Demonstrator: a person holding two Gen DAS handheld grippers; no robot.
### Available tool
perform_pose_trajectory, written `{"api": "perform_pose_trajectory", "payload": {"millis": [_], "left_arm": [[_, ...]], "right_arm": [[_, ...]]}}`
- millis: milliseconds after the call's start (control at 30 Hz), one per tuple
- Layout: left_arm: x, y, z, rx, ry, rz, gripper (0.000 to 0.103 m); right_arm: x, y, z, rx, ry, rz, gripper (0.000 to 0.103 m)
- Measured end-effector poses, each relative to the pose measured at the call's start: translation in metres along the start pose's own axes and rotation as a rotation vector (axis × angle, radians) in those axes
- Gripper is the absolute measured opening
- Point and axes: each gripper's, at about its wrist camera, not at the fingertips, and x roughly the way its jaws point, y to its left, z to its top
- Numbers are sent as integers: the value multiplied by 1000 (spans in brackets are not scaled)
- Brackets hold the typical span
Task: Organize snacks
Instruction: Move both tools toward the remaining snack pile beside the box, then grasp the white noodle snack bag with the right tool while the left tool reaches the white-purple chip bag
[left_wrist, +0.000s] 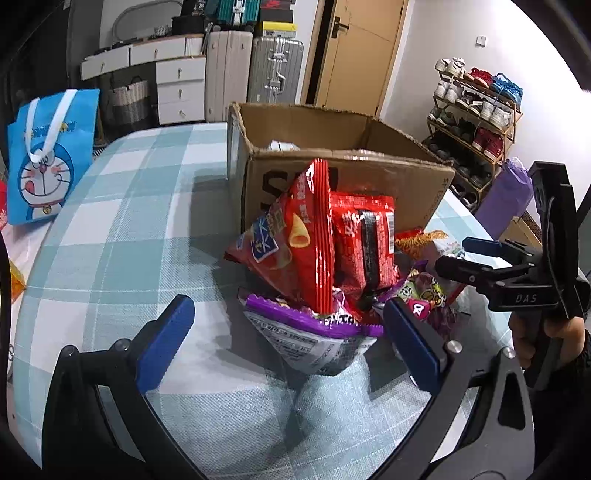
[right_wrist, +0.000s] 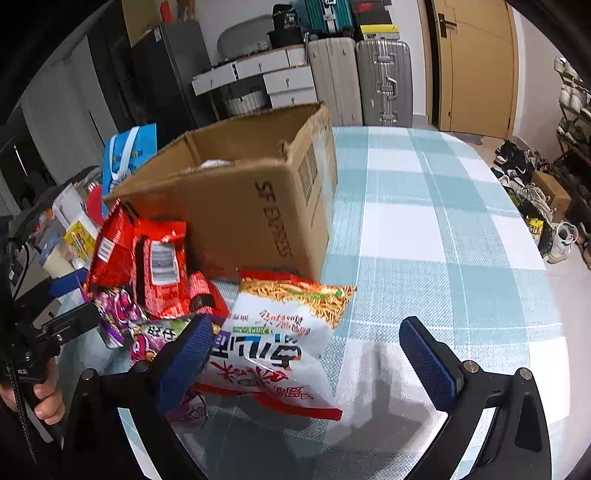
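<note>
Both the left gripper and right gripper gape wide and empty before the snack packets heaped against the cardboard box, likely awaiting loading.

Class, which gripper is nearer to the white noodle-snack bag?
Right. The right gripper has the white noodle-snack bag between its open jaws, against one finger. The left gripper faces the pile's other side, at the purple packet.
</note>
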Motion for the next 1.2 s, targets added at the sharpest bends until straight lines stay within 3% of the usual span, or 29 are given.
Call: {"api": "perform_pose_trajectory", "payload": {"millis": [367,833,900,967,1100,1200], "left_arm": [[10,-2,-3,26,38,-9,102],[19,-5,-8,39,65,-11,102],[19,-5,-9,46,69,-13,102],[20,-5,-10,49,73,-13,102],[22,-8,-11,63,84,-9,102],[23,-9,-11,64,87,-8,102]], "right_arm": [[3,-5,-3,-73,79,-31,103],[12,0,-8,-67,58,-50,102],[13,-2,-8,-55,53,-47,99],[14,-5,-7,-39,53,-18,86],[16,-3,-8,-53,56,-1,79],[18,1,-9,-65,69,19,67]]}}
